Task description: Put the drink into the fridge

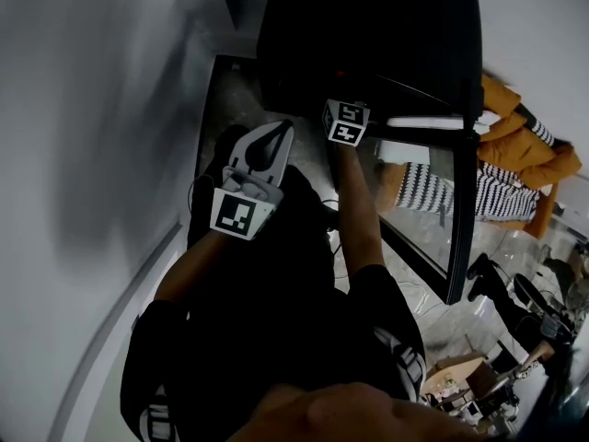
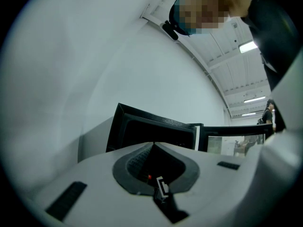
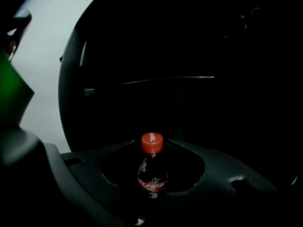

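Drink bottle (image 3: 152,171) | clamped upright between right gripper (image 3: 152,146) jaws, inside fridge (image 1: 368,35) for shelving | left gripper (image 1: 260,159) closed, empty, parked outside fridge, likely for clearance.

Left gripper (image 1: 278,134) is held just outside the fridge (image 1: 368,35), jaws closed together, empty. Right gripper (image 3: 152,149) is reached into the fridge, arm (image 1: 359,219) extended, jaws clamped on bottle (image 3: 152,169).

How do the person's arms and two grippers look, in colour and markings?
Left gripper: light grey shell, dark grey ribbed pads, tapering to a point. Right gripper: same shape, in shadow. Each carries a cube of black-and-white square markers. Sleeves: short, black, with white-striped bands.
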### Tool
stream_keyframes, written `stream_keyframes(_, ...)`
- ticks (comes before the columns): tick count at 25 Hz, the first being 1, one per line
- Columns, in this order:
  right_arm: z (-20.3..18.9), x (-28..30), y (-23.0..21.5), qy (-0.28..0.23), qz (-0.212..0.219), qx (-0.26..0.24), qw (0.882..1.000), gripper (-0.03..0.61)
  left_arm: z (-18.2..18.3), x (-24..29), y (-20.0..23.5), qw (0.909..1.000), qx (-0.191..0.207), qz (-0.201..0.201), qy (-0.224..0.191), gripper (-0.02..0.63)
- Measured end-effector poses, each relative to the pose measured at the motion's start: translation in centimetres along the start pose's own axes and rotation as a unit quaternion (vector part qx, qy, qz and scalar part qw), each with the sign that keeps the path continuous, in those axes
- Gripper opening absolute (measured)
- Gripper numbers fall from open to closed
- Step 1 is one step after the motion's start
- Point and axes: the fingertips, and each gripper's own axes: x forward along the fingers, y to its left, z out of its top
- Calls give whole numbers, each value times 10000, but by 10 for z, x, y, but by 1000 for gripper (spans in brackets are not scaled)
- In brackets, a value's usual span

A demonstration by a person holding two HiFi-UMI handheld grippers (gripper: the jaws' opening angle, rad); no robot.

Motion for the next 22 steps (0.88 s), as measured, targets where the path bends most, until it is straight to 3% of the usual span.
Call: stream_keyframes(22, -27, 34, -3, 176, -11, 33, 9998, 126, -22, 18, 30, 9998, -163, 112, 92, 5)
